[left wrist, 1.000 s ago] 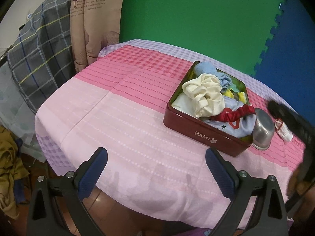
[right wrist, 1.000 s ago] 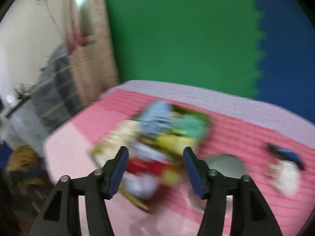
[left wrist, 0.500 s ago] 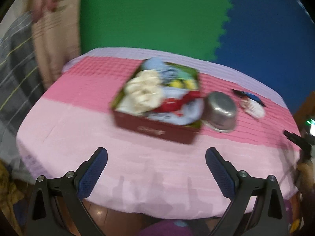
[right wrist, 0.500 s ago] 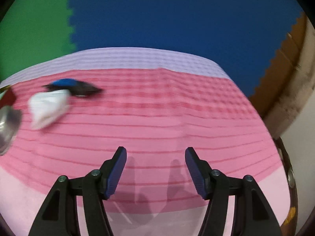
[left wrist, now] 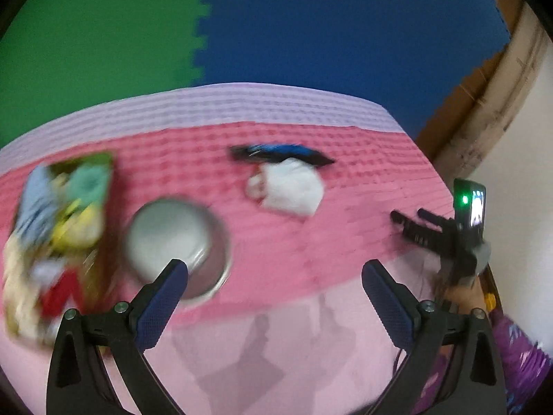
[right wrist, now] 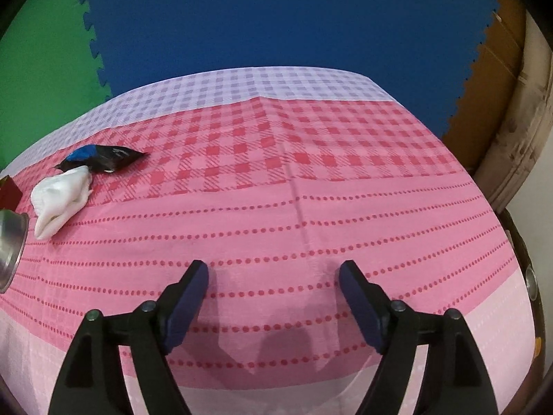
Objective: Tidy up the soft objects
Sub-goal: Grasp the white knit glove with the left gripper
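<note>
I count one white soft bundle [right wrist: 62, 200], one black-blue soft item [right wrist: 103, 157] touching it, one metal bowl [left wrist: 176, 242], one tin [left wrist: 58, 238] of soft things on worktop [right wrist: 311, 207]. Right claw [right wrist: 273, 297] angled down, jaws opening, nothing between. Left claw [left wrist: 274, 294] spread, empty.

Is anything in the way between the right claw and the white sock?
Nothing visible. The right claw is opening with nothing in it, and only bare pink tablecloth lies between it and the white sock. The black and blue sock sits behind the white one, the metal bowl off to its side.
</note>
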Action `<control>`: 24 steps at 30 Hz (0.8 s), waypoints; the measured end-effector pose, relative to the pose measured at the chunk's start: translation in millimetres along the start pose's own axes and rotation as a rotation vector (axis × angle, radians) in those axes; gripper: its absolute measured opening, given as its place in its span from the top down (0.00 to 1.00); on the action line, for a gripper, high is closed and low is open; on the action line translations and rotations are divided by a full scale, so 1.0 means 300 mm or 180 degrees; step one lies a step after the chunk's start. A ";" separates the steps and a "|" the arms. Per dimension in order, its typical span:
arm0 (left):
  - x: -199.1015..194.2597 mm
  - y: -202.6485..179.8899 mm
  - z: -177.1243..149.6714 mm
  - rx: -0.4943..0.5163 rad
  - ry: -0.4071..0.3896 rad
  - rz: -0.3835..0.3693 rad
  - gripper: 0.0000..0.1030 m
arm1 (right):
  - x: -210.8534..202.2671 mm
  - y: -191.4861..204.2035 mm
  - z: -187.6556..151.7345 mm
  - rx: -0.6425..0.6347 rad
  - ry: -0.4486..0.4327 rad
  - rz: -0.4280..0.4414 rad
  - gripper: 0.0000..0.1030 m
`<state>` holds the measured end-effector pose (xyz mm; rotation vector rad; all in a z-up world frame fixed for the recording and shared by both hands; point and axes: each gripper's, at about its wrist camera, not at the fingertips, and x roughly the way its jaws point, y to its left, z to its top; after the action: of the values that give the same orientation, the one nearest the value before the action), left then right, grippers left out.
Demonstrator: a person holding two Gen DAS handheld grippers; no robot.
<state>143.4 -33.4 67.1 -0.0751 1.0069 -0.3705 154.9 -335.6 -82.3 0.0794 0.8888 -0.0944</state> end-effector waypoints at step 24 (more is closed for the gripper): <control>0.560 -0.003 0.217 -0.0037 0.0764 -0.0004 0.04 | -0.018 -0.030 0.005 0.0107 -0.0103 0.0517 0.15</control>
<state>278.0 -98.0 -34.0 -0.0423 1.2462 -0.3809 151.7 -344.3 -77.6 0.1804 0.8456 0.0408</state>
